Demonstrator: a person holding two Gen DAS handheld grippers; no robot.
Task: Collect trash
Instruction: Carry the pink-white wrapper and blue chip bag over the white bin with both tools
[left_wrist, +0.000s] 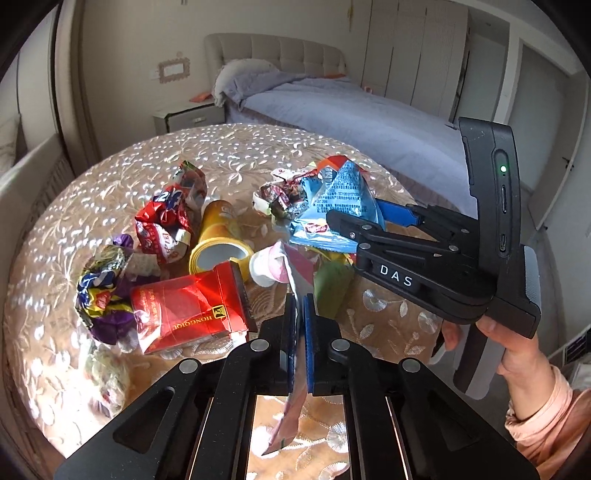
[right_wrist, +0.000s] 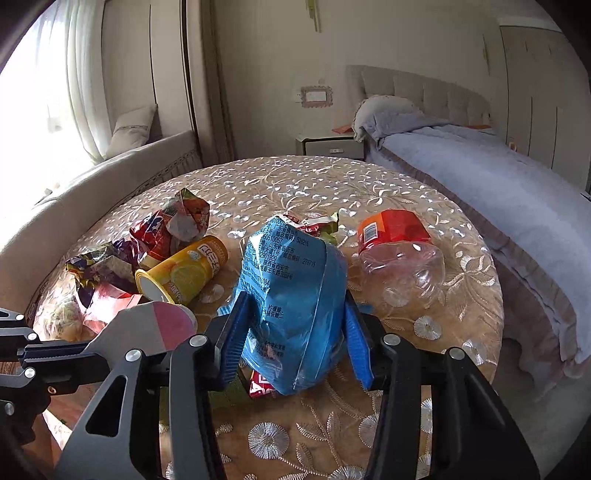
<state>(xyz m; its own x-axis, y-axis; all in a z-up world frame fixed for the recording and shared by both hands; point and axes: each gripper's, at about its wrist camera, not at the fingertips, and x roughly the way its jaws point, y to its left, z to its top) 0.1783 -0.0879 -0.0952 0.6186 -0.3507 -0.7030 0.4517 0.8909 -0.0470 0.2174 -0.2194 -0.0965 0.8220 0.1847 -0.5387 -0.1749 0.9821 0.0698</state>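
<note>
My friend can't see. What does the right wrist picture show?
The right hand-held gripper squeezes a crumpled blue snack bag on a round table littered with trash. A yellow cup lies left of it, a clear plastic jar right, with a bed behind.

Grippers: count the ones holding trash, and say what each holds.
2. The left gripper is shut on a thin pink wrapper near the table's front edge. The right gripper is shut on the blue bag mid-table. Nothing else appears held.
</note>
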